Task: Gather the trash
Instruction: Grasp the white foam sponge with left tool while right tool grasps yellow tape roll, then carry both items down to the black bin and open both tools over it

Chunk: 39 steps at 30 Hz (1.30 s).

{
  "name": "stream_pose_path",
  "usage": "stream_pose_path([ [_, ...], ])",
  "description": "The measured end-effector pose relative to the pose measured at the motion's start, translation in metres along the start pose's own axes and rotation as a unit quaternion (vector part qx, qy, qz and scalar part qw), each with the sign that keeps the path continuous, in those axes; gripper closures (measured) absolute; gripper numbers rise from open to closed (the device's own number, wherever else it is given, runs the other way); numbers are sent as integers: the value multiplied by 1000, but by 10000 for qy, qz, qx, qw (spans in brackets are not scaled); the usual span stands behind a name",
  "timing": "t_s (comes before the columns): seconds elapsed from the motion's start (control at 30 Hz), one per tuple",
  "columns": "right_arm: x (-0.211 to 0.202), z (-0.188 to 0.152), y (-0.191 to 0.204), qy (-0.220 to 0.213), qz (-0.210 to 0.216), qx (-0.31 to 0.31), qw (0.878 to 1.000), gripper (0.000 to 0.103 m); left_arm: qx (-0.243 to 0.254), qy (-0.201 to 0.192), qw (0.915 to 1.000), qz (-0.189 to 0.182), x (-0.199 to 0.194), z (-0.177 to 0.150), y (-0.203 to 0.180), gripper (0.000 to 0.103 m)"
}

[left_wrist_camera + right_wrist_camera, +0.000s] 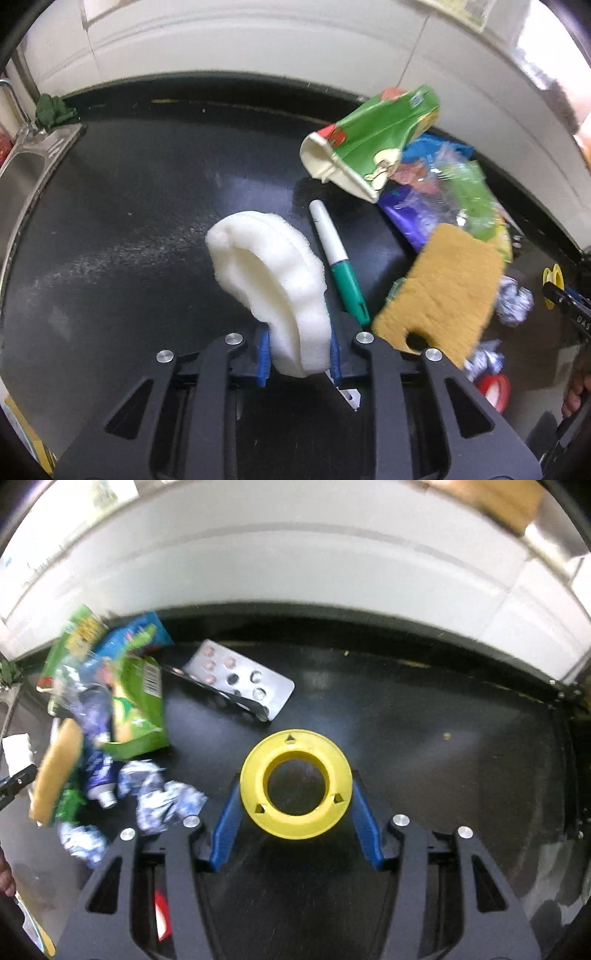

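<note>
My left gripper (298, 350) is shut on a curved piece of white foam (271, 275) and holds it over the black counter (129, 229). A green-capped white marker (338, 264) lies just right of the foam. A crushed green carton (373, 142), coloured wrappers (439, 192), a tan sponge (443, 291) and foil balls (513, 301) are piled to the right. In the right wrist view, my right gripper (295, 808) has its blue fingers (227, 823) against both sides of a yellow ring spool (295, 782). A silver blister pack (240, 677) lies beyond it.
A steel sink (22, 177) with a green scrubber (51, 110) is at the far left. A white wall (240, 44) runs behind the counter. The trash pile of wrappers (122, 686), the sponge (57, 771) and foil balls (162, 801) shows left of my right gripper.
</note>
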State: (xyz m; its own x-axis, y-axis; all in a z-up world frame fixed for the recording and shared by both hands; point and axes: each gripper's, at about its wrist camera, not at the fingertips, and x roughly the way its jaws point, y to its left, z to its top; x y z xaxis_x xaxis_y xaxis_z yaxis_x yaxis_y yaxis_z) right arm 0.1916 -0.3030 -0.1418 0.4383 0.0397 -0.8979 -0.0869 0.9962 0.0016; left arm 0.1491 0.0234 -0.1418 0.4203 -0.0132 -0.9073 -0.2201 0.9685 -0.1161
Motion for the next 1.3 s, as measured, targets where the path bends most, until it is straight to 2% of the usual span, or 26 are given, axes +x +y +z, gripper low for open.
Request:
stream_pose_path([
  [0.23,-69,-25,14,-317,-25,50,9995,48,265,-108,9996,-56,-50,-24,11,80],
  [0.43,-109,-40,39,-494,68,-169,9986,48,181,-274,9994,-103,-77,-45,29,80],
  [0.53,-123,-41,73,-618,296,-477,9965,48,58,-512,9987,-33,-102,-56,54,80],
  [0.7,-142,-48,171,-721,1089,-1295,9829,48,-362,-877,9948,362,-150,-100,118,80],
  [0.77,-147,-57,218,-685,1481,-1719,9715,48,-621,-948,9915,641,-167,-129,152,80],
  [0.87,-153,-84,299,-506,2158,-2391,9453,48,-1051,-944,9839,1091,-188,-180,202,80],
  [0.97,-158,-121,379,-86,2813,-3004,9114,48,-1578,-801,9744,1384,-201,-236,252,80],
  [1.07,-164,-172,454,355,3334,-3656,8683,48,-2135,-590,9643,1452,-202,-289,296,80],
  [1.2,-168,-235,523,721,3616,-4314,8234,48,-2651,-481,9538,1325,-192,-340,339,80],
  [1.23,-164,-252,541,865,3640,-4449,8136,48,-2732,-453,9522,1286,-186,-350,348,80],
  [1.3,-159,-274,559,974,3594,-4628,8044,48,-2872,-379,9501,1153,-170,-368,365,80],
])
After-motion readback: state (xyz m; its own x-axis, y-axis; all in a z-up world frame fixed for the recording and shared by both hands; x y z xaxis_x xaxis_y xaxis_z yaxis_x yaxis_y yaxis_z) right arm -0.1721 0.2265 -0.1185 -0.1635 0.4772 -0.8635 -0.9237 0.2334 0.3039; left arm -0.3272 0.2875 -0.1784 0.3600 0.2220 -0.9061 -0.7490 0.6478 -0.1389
